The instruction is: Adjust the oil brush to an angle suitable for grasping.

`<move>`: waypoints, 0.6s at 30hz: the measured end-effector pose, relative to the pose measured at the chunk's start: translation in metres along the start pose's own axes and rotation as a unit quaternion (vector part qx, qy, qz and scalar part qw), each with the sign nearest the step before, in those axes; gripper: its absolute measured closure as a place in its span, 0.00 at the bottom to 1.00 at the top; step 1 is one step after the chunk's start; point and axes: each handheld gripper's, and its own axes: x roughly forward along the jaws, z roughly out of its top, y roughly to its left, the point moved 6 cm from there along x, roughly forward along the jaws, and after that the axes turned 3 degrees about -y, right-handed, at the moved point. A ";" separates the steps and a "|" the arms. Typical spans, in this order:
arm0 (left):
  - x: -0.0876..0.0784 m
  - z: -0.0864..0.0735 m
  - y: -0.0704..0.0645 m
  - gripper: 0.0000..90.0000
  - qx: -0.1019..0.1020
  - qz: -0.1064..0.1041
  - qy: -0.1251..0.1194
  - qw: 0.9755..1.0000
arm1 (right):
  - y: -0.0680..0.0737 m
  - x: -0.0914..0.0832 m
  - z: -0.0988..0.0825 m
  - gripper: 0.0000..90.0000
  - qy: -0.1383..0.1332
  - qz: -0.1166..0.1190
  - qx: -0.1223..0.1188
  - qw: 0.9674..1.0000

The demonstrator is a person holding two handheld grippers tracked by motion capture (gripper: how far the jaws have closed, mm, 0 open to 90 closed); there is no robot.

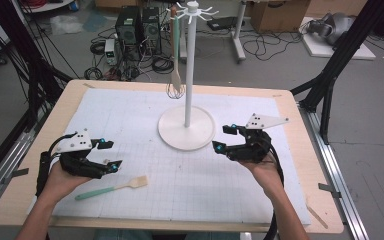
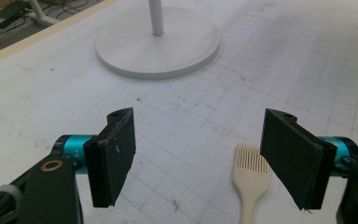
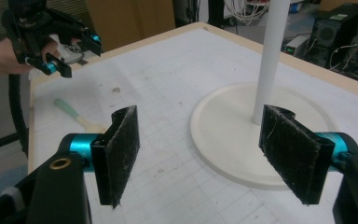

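Note:
A white rack stands at the table's far middle, its round base (image 1: 186, 128) (image 2: 158, 49) (image 3: 223, 140) under a thin pole (image 1: 188, 70) (image 3: 270, 60) with hooks on top. From one hook hangs a whisk (image 1: 175, 70) with a green and wooden handle. A pastry brush (image 1: 112, 188) (image 2: 249, 175) (image 3: 77, 116) with a green handle lies flat on the white mat. My left gripper (image 1: 110, 155) (image 2: 200, 140) (image 3: 77, 55) is open just above and left of the brush head. My right gripper (image 1: 223, 138) (image 3: 198, 140) is open beside the base's right rim, holding nothing.
The white gridded mat (image 1: 145, 115) covers most of the wooden table (image 1: 55, 115). A thin wooden stick (image 1: 316, 214) lies at the front right corner. Computer towers (image 1: 140, 25) and cables sit on the floor behind; black frame legs (image 1: 330, 85) stand to the right.

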 end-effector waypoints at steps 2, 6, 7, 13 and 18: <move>-0.003 -0.002 0.000 0.30 0.000 0.003 -0.002 1.000 | 0.001 -0.001 -0.004 0.31 -0.002 0.000 -0.001 1.000; -0.007 -0.009 0.001 0.30 0.002 0.004 0.008 1.000 | 0.005 0.000 -0.015 0.30 0.007 0.001 -0.001 1.000; -0.008 -0.011 0.001 0.30 0.005 0.004 0.014 1.000 | 0.006 0.000 -0.017 0.30 0.011 0.001 -0.001 1.000; -0.007 -0.022 -0.005 0.34 0.006 -0.002 0.033 0.999 | 0.012 0.000 -0.030 0.30 0.009 0.001 -0.001 1.000; -0.009 -0.028 -0.007 0.38 0.007 -0.002 0.041 0.999 | 0.015 -0.002 -0.037 0.29 0.015 0.000 -0.001 1.000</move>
